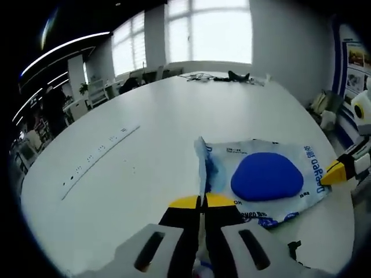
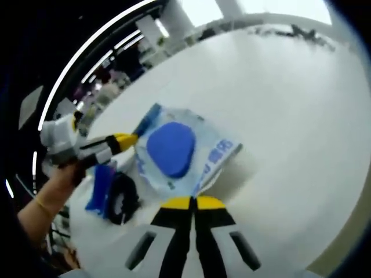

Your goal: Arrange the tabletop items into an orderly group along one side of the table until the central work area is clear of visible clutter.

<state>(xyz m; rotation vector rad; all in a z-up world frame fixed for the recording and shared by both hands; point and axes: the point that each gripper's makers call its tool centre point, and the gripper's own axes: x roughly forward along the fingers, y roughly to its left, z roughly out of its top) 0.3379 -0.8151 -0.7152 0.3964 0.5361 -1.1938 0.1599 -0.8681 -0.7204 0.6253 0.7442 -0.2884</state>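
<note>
In the left gripper view, the left gripper [image 1: 203, 204] is seen at the bottom centre, its yellow-tipped black jaws closed on the left edge of a clear plastic bag with blue print and a round blue pad inside [image 1: 268, 176]. The bag is lifted slightly above the white table [image 1: 145, 150] in the lower right. In the right gripper view, the right gripper [image 2: 191, 204] is seen at the bottom centre, its jaws closed on the bag's near edge [image 2: 174, 150]. A black round object [image 2: 122, 200] and a blue flat item [image 2: 101, 185] are seen at lower left.
</note>
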